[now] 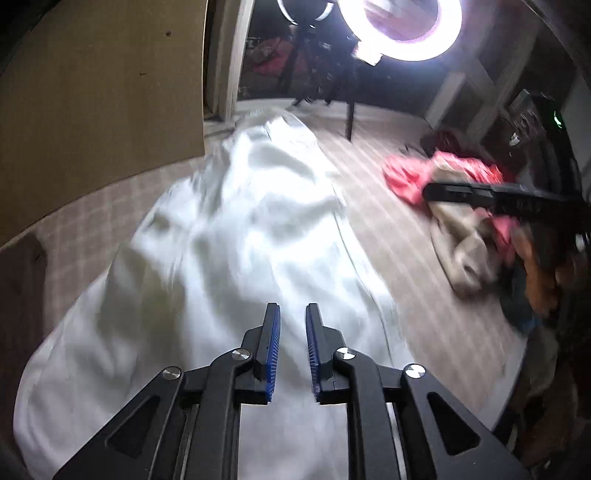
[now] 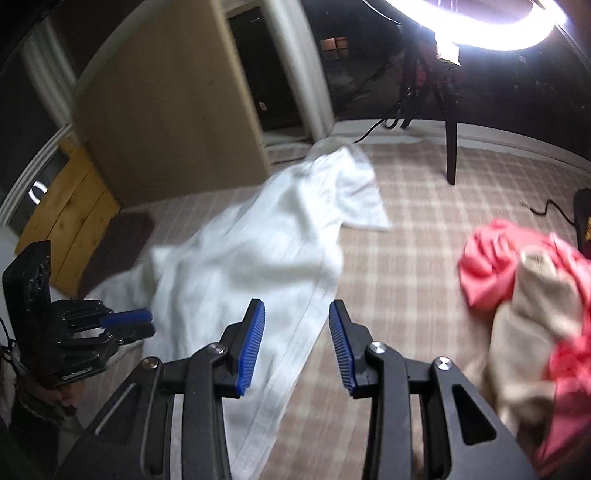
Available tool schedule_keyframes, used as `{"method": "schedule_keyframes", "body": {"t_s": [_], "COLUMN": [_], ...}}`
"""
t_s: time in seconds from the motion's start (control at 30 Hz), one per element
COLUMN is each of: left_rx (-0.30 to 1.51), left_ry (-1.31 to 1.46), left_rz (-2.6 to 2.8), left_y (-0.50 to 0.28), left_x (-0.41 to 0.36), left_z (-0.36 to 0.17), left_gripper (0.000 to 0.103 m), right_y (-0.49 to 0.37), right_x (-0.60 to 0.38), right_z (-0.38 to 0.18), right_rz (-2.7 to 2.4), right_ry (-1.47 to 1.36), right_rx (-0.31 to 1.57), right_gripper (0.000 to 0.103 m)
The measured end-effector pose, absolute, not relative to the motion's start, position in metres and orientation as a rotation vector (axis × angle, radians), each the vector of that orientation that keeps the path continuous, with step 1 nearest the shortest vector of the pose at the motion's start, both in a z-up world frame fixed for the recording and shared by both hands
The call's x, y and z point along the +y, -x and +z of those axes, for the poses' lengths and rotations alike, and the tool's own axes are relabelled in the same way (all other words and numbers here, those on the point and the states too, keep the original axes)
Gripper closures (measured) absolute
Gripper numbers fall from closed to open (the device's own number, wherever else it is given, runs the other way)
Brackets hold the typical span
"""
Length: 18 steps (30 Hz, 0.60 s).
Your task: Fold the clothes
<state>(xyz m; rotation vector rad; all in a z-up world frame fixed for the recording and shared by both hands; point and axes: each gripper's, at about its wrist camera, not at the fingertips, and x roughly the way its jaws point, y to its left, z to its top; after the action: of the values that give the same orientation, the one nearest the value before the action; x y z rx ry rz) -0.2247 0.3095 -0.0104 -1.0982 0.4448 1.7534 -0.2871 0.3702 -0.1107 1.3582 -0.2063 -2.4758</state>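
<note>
A white garment (image 1: 229,236) lies crumpled and stretched out on the plaid surface (image 1: 399,236); it also shows in the right wrist view (image 2: 258,236). My left gripper (image 1: 292,314) hovers over its near end, jaws slightly apart and empty; it shows at the left of the right wrist view (image 2: 136,321). My right gripper (image 2: 296,314) is open and empty above the garment's right edge; its finger (image 1: 480,194) shows in the left wrist view. A pile of pink (image 2: 495,258) and beige clothes (image 2: 535,302) lies to the right.
A lit ring light (image 1: 400,26) on a dark tripod (image 2: 450,147) stands at the far edge. A tan wall panel (image 1: 99,92) and a doorway (image 2: 266,74) are at the back left. A wooden cabinet (image 2: 70,206) is at the left.
</note>
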Motion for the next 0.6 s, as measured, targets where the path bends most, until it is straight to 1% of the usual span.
{"method": "schedule_keyframes", "body": {"t_s": [0.07,0.1,0.13,0.17,0.23,0.27,0.33,0.47,0.6], "left_rx": [0.451,0.432,0.432,0.434,0.435,0.432,0.447,0.429,0.452], "left_ry": [1.092,1.096,1.103,1.111,1.144,1.172,1.199,1.265,1.350], "left_rz": [1.801,1.819,1.842,1.867,1.906,1.903,1.935,1.986,1.960], "left_y": [0.240,0.251,0.261,0.271,0.289,0.296,0.308,0.331,0.341], "left_x": [0.312,0.305,0.297,0.289,0.277,0.274,0.269,0.269,0.268], "left_z": [-0.006,-0.001,0.001,0.003,0.002,-0.002,-0.006,-0.021,-0.043], "left_gripper": [0.088,0.084,0.074,0.066,0.066,0.066,0.065,0.065,0.065], "right_y": [0.310,0.318,0.326,0.334,0.353,0.365,0.390,0.424,0.429], "right_x": [0.372,0.373,0.372,0.371,0.368,0.367,0.363,0.344,0.326], "right_z": [-0.112,-0.111,-0.109,-0.107,-0.107,-0.109,-0.112,-0.120,-0.132], "right_rz": [-2.457,-2.443,-2.434,-2.424,-2.415,-2.405,-2.384,-2.358,-2.284], "right_ry": [-1.367,-1.368,-1.359,-1.349,-1.331,-1.326,-1.316,-1.277,-1.278], "right_rx": [-0.105,-0.052,-0.002,0.047,0.134,0.144,0.163,0.276,0.421], "right_gripper": [0.067,0.067,0.067,0.065,0.057,0.056,0.056,0.056,0.056]}}
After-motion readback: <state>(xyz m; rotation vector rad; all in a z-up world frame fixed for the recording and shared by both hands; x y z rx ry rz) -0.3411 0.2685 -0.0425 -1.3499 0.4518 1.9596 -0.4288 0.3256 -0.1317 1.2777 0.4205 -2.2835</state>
